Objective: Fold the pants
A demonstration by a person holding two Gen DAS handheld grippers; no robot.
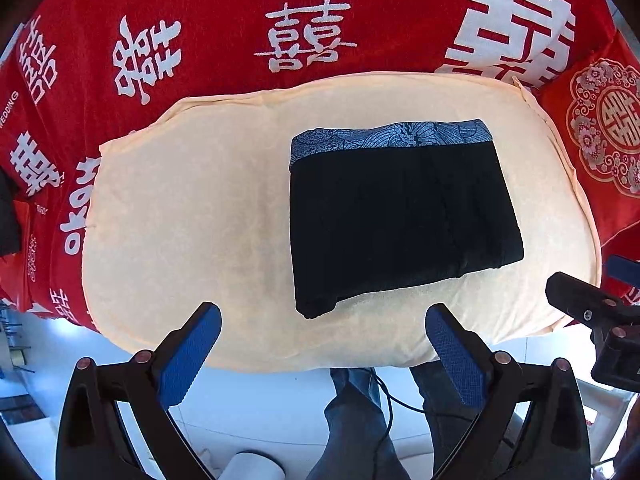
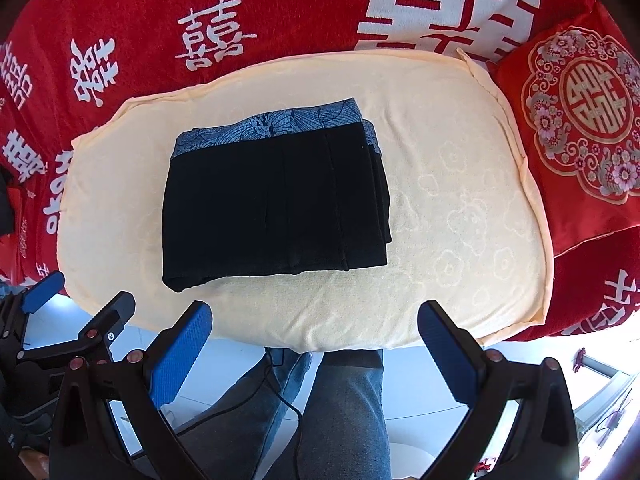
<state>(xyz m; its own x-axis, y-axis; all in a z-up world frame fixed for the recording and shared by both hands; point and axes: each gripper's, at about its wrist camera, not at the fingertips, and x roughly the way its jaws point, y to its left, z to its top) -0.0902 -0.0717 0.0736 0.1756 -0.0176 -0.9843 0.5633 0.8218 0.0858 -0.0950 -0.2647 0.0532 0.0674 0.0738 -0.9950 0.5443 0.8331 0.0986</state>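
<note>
The black pants [image 1: 400,216] with a blue patterned waistband lie folded into a compact rectangle on a cream cushion [image 1: 192,208]. In the right wrist view the pants [image 2: 272,208] sit left of centre on the cushion [image 2: 460,220]. My left gripper [image 1: 322,320] is open and empty, held above the cushion's near edge, short of the pants. My right gripper [image 2: 314,318] is open and empty, also over the near edge. Each gripper shows at the side of the other's view: the right one [image 1: 600,316], the left one [image 2: 44,292].
A red cloth with white characters [image 1: 280,20] covers the surface around the cushion. A red embroidered pillow [image 2: 580,120] lies at the right. The person's legs in jeans [image 2: 340,412] and a black cable are below, over a pale floor.
</note>
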